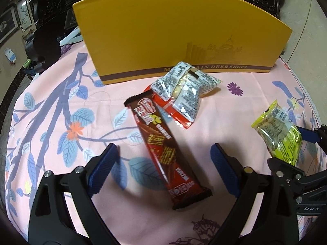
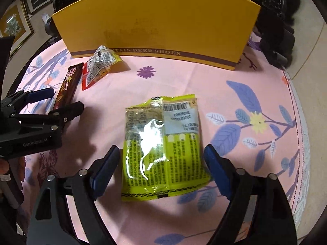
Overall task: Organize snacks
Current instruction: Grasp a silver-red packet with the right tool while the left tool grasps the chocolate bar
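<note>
Counted: four snacks—one brown wafer bar (image 1: 165, 153), one red packet (image 1: 173, 112), one silver pouch (image 1: 184, 85), one yellow-green pouch (image 2: 163, 143); one yellow box (image 1: 179, 36). Left gripper (image 1: 163, 171), right gripper (image 2: 161, 169): spread wide, gripping nothing.

obstacle: yellow shoe box (image 1: 179, 38) walls the far side | free: bare cloth (image 2: 184, 77) right of silver packet (image 2: 102, 61)

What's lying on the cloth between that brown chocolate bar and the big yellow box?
In the left wrist view, a red packet with a silvery printed packet on top lies between the brown chocolate bar and the yellow box.
</note>
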Demonstrator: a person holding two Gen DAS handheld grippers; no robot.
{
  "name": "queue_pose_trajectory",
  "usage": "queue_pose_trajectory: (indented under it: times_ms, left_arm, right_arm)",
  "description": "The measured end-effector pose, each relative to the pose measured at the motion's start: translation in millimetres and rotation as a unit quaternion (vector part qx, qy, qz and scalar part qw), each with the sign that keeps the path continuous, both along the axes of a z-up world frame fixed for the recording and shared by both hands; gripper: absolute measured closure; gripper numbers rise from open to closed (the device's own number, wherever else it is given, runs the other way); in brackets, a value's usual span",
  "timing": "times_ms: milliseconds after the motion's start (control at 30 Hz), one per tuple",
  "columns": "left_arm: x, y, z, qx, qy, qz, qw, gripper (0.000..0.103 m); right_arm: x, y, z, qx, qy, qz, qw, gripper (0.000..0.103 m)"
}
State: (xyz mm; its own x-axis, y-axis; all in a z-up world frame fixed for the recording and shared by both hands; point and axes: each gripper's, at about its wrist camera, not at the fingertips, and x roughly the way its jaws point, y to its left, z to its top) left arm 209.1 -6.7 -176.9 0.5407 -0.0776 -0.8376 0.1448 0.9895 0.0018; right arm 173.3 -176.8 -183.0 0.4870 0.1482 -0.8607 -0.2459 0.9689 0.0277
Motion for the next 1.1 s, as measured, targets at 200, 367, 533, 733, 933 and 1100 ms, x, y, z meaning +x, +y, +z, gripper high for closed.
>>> queue_pose_trajectory:
  times_ms: [200,367,533,733,933,1100]
  left_arm:
    - [-1,-4,0,-0.004,-0.016,-0.008,0.9998,0.014]
    - [-1,4,4,-0.003,-0.023,0.000,0.9997,0.034]
    - [-3,3,5,-0.001,-0.029,-0.004,0.9996,0.041]
    - [-11,0,7,-0.002,-0.034,-0.020,0.9992,0.072]
    - [-18,7,8,-0.006,-0.031,-0.017,0.9994,0.077]
    - [-18,11,8,-0.016,-0.031,-0.015,0.9993,0.079]
  right_arm:
    - [1,-4,2,-0.002,0.000,-0.004,1.000,0.017]
    - [22,14,30,0.017,-0.041,0.003,0.999,0.017]
    - [53,44,44,0.034,-0.051,0.042,0.997,0.017]
    - [84,73,41,0.069,-0.031,0.061,0.995,0.017]
    - [102,96,22,0.041,-0.010,0.056,0.998,0.017]
    - [100,103,6,0.004,-0.019,0.062,0.998,0.020]
